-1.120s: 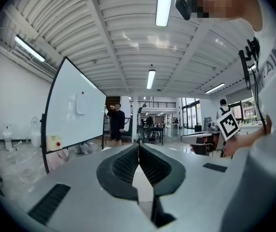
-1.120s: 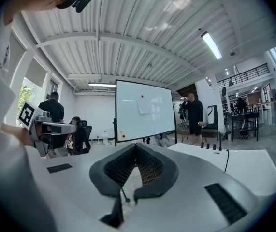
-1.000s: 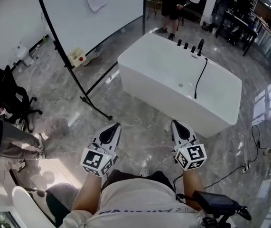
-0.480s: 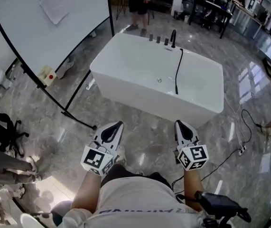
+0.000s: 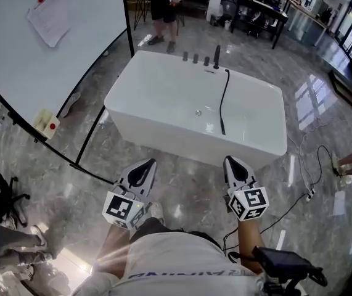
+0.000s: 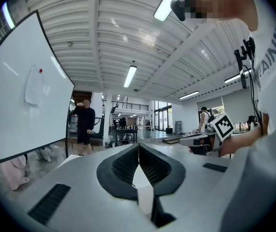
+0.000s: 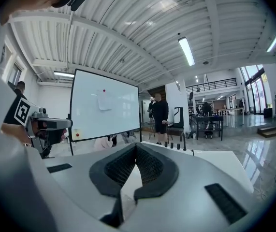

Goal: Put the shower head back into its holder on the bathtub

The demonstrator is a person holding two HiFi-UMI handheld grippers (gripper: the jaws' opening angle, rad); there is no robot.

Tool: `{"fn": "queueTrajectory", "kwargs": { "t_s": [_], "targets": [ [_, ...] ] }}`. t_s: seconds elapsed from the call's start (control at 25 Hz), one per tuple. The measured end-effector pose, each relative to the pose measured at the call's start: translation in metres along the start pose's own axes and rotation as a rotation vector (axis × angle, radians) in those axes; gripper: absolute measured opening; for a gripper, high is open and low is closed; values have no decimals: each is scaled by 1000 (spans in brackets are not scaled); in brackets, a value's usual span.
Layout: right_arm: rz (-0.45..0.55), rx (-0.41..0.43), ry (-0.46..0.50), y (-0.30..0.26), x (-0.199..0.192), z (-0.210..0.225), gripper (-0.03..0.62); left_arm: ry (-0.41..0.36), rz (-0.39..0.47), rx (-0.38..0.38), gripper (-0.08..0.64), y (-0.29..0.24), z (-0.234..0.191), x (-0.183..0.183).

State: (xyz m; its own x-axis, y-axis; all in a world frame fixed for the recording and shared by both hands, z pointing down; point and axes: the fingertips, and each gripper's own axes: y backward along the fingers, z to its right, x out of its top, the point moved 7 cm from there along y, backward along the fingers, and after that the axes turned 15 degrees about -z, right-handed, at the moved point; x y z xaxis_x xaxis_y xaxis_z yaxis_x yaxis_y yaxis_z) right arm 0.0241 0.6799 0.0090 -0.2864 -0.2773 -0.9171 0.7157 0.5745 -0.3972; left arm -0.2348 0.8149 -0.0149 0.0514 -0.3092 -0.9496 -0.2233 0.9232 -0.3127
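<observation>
Both grippers sit low in frame, well short of the tub. Left gripper (image 5: 143, 165): fingers together, nothing between them. Right gripper (image 5: 233, 163): same, together and empty. White bathtub (image 5: 157, 97) is mid-frame on the marble floor (image 5: 188, 184). Shower head (image 5: 222, 128) lies in the tub, right of centre, with its black hose (image 5: 224, 97) running up to the taps (image 5: 206, 59) on the far rim. Can't pick out the holder among them. Whiteboard (image 5: 34, 60) upper left. A person (image 5: 163, 5) stands beyond the tub at top of frame.

The shower head (image 5: 222, 127) lies in bathtub (image 5: 163, 139); whiteboard (image 5: 34, 60) left.
</observation>
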Motion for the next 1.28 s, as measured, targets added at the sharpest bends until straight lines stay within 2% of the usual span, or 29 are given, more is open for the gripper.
{"fn": "queueTrajectory", "kwargs": {
  "t_s": [0.24,0.44,0.56,0.76,0.92,1.28],
  "targets": [
    [7,-31,25,-77,47,-14,12,-5,-4,-11,18,-31,-91,17],
    [16,-117,6,-119,70,-9,12,-42,2,-46,18,-64,-150,30],
    [3,-163,-6,-134,72,2,11,-37,3,-67,18,-87,-173,32],
    [-26,-211,-53,-152,65,23,12,-34,-18,-124,18,-130,-189,33],
    [-31,-207,-74,-168,66,55,11,-32,-36,-141,18,-168,-185,43],
    [-15,-178,-89,-218,86,181,11,-19,-44,-116,18,-288,-176,84]
  ]
}}
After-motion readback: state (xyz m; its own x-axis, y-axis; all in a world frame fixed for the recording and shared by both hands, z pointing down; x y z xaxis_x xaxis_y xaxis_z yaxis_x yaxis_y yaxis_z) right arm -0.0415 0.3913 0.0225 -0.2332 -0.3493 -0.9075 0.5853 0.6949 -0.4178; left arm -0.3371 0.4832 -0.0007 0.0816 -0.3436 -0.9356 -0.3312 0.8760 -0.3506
